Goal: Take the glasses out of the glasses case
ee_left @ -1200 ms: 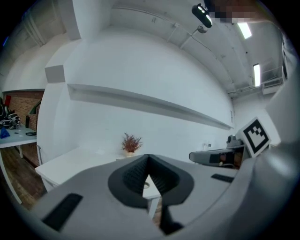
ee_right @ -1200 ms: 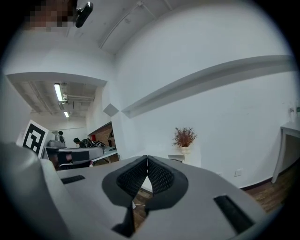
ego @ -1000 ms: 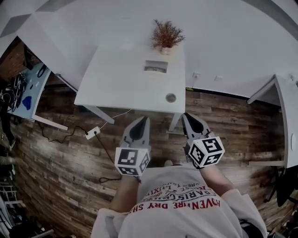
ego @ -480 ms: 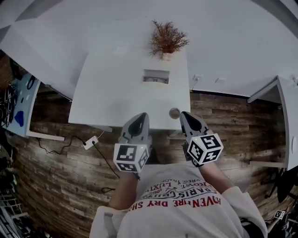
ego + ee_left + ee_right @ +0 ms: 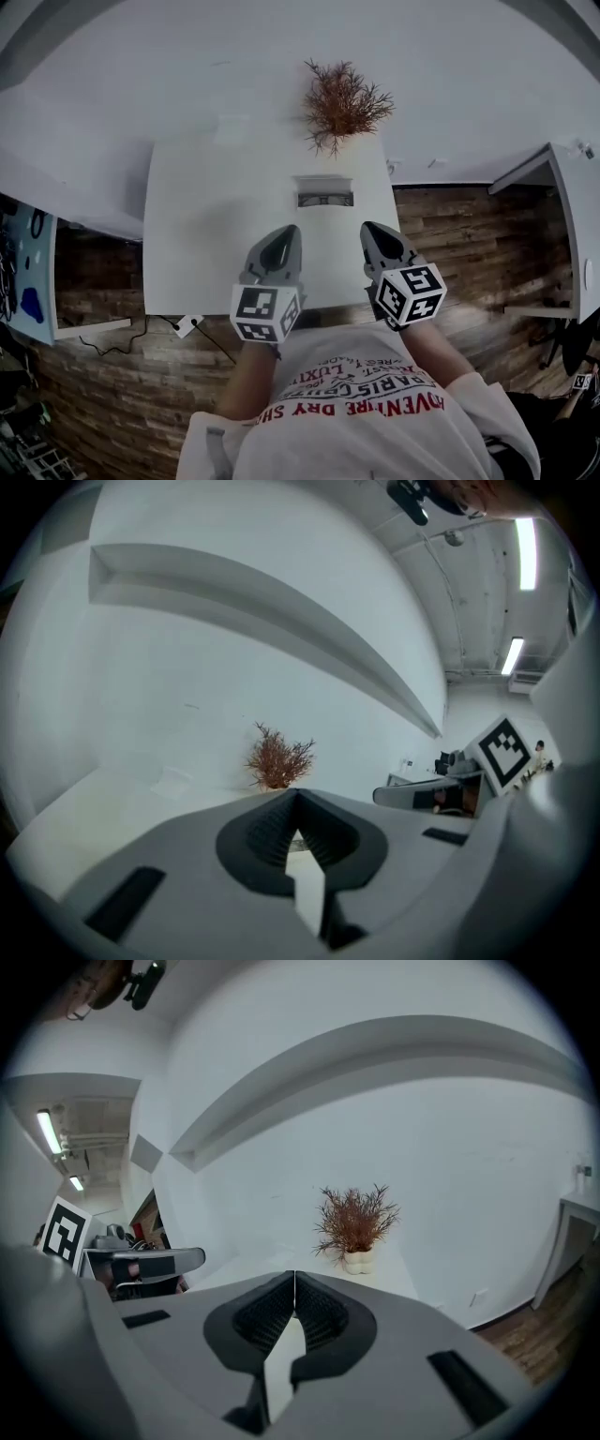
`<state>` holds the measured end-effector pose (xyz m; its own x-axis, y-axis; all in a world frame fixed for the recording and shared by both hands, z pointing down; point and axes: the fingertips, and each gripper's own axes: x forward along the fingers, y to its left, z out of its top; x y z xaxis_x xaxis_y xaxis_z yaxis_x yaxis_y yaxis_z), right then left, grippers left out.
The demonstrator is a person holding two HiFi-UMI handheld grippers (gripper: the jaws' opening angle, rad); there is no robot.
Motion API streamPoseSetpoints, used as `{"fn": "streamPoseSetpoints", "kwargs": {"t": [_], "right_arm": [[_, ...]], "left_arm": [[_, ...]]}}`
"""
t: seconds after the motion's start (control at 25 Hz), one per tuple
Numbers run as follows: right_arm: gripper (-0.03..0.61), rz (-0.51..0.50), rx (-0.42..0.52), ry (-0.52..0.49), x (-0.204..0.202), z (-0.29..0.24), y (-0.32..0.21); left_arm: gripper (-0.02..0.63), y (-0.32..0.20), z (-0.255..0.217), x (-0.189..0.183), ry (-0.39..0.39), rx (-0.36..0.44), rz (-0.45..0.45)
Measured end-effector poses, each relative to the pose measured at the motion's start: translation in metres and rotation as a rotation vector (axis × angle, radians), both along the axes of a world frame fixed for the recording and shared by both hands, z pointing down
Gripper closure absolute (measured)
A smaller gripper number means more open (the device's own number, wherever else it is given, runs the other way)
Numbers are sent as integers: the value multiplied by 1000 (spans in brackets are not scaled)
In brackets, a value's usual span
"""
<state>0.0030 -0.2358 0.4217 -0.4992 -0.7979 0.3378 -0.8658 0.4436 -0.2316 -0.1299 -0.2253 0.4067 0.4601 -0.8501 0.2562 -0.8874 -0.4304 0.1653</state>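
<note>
Glasses case lies on the far half of a white tabletop, just in front of a dried reddish plant that stands at the wall. The head view shows it as a small pale box with a dark band along its near side. It is too small to tell whether its lid is up or whether the glasses sit inside.

At the left, the left tool hangs over the near edge of the tabletop with its tip aimed toward the wall. The left gripper view shows its jaws pressed together with nothing between them, and the plant stands beyond the tips.

The case lies ahead of both tools, in line with the gap that separates them. Its long axis runs across the picture, parallel to the near edge and square to the way the tools point. Neither tool looks clearly closer, and both are well apart from the case.

At the right, the right tool mirrors its partner over the same edge. The right gripper view shows it closed and empty, facing the plant.

Any first contact, by this reading, calls for a forward reach and an inward swing from either side.
</note>
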Motion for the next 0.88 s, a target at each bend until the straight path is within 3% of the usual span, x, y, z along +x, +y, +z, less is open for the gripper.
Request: {"fn": "streamPoseSetpoints", "kwargs": {"t": [0.2, 0.44, 0.68, 0.72, 0.8, 0.88], "right_arm": [[566, 24, -66, 24, -21, 24, -30], [565, -105, -186, 111, -41, 66, -55], [563, -266, -189, 238, -50, 95, -86], [554, -297, -187, 270, -50, 100, -91], [431, -368, -201, 328, -52, 115, -99], [433, -441, -216, 383, -54, 129, -106]], "left_arm": [[614, -30, 23, -18, -18, -71, 49], [614, -49, 60, -19, -34, -165, 50], [614, -65, 96, -12, -35, -252, 28], [614, -68, 101, -9, -34, -262, 26], [614, -72, 109, -5, -34, -277, 22], [614, -74, 116, -3, -39, -290, 21]]}}
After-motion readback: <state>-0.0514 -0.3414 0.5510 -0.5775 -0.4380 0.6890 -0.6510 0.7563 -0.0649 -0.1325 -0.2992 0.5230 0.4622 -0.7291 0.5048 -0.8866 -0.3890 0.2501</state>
